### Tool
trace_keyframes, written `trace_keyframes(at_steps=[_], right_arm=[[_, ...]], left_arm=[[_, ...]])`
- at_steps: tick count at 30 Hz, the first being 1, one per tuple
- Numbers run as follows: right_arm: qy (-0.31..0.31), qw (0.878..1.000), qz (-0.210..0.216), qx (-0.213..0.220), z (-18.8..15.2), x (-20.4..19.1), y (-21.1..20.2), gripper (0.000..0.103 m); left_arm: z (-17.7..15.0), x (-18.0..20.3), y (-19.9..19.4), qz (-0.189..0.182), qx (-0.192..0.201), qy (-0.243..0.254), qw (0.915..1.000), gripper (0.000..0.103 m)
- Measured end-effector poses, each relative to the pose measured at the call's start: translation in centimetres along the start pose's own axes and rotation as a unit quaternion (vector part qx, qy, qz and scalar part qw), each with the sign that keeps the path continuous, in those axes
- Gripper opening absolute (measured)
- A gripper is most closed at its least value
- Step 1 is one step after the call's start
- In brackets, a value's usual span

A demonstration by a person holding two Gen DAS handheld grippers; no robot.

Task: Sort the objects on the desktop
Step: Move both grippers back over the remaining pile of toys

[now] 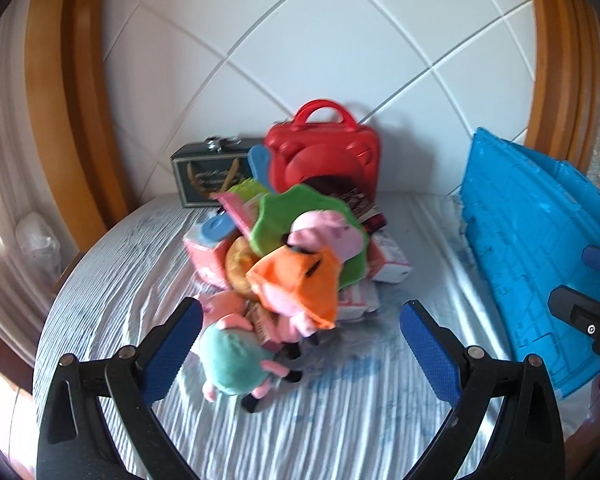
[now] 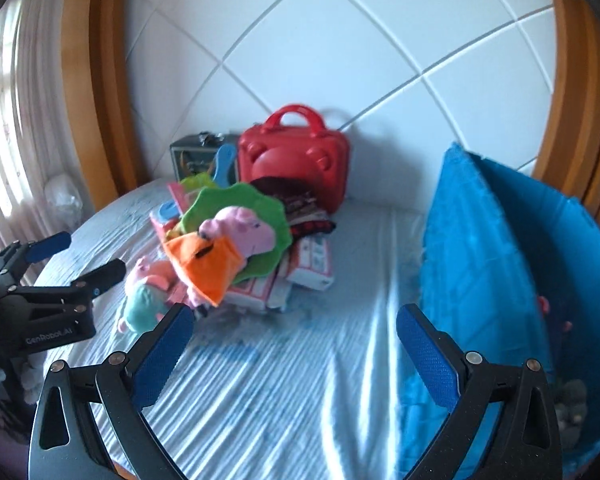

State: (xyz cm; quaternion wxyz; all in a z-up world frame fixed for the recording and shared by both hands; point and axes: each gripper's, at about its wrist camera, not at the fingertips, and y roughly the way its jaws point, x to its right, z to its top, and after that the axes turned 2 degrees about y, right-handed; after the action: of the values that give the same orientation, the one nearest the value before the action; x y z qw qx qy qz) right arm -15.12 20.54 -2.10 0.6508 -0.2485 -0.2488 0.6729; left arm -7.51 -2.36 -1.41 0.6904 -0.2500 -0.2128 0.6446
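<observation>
Through the left wrist camera I see my left gripper (image 1: 300,336) spread wide and holding nothing. Its left blue pad (image 1: 172,350) sits just beside a small teal-dressed plush pig (image 1: 236,364) at the near edge of the heap. The orange-dressed pink plush pig (image 1: 300,280) tops the pile ahead. A red plastic carry case (image 1: 324,148) stands closed at the far wall.

Through the right wrist camera my right gripper (image 2: 294,336) is likewise released and empty over the striped tablecloth (image 2: 300,380). The pile lies far left of it; a blue plastic bin (image 2: 500,260) stands right, contents unclear.
</observation>
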Motion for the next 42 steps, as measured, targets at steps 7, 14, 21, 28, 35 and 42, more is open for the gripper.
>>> trace_keyframes(at_steps=[7,14,21,28,35,42], right_arm=[[0.013,0.998,0.017,-0.059,-0.6,-1.8,6.4,0.103],[0.01,0.991,0.018,-0.13,-2.5,-1.6,13.0,0.103],[0.011,0.984,0.043,-0.175,-3.8,-2.8,18.0,0.103],[0.014,0.978,0.077,-0.196,-4.9,-9.4,20.9,0.103],[0.054,0.978,0.065,-0.189,-6.6,-16.5,22.1,0.103],[0.116,0.977,0.037,-0.175,-7.8,-17.8,20.3,0.103]], left_arm=[[-2.9,-6.3,4.3,0.032,-0.061,-0.04,0.9968,0.1],[-7.6,-11.8,10.3,0.085,-0.147,-0.091,0.9813,0.1],[-9.2,-14.4,13.4,0.084,-0.184,-0.106,0.9736,0.1],[-10.6,-18.4,14.3,0.075,-0.191,-0.072,0.9761,0.1],[-12.2,-20.9,16.3,-0.004,-0.21,-0.03,0.9772,0.1],[-11.9,-21.4,15.2,-0.03,-0.179,0.028,0.9829,0.1]])
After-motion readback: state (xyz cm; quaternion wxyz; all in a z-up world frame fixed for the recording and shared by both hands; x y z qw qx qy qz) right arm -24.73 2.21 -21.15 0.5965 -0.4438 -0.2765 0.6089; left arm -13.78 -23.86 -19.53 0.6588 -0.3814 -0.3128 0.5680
